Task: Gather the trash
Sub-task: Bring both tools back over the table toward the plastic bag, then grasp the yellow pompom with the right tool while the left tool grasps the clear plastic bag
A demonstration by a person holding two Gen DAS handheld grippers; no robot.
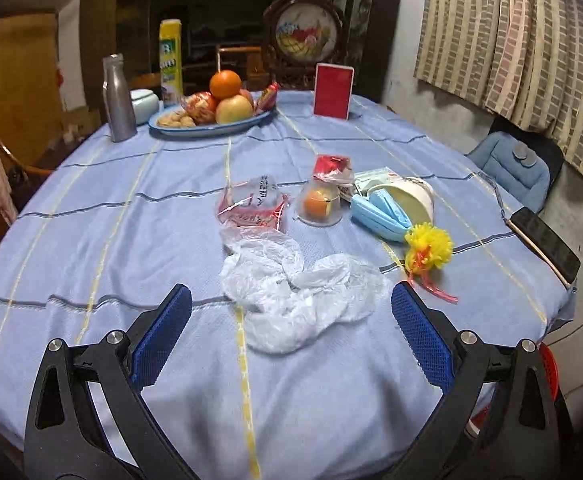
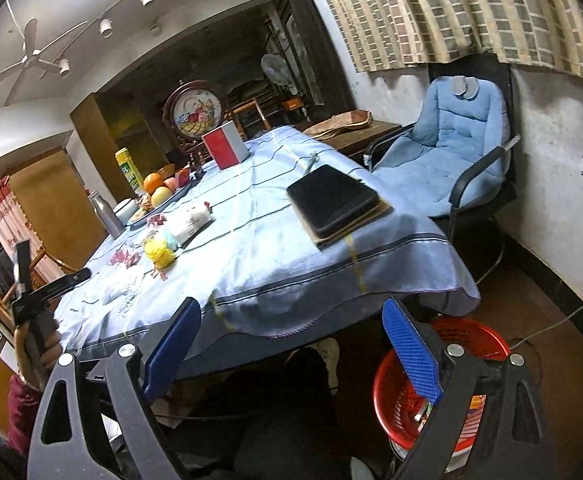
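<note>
Blue tablecloth [image 1: 131, 240]; red basket [image 2: 471, 344] half-hidden behind hand-held gripper [image 2: 291, 344].

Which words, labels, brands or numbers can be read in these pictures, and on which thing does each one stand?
"B": a large letter on the yellow can behind the fruit plate, seen from the right wrist; the rest of its label is blurred.
Clear red-printed wrapper: dark characters, too blurred to read.
White packet: small dark print, too small to read.
Red box: no text shows.
Nothing else is readable.
</note>
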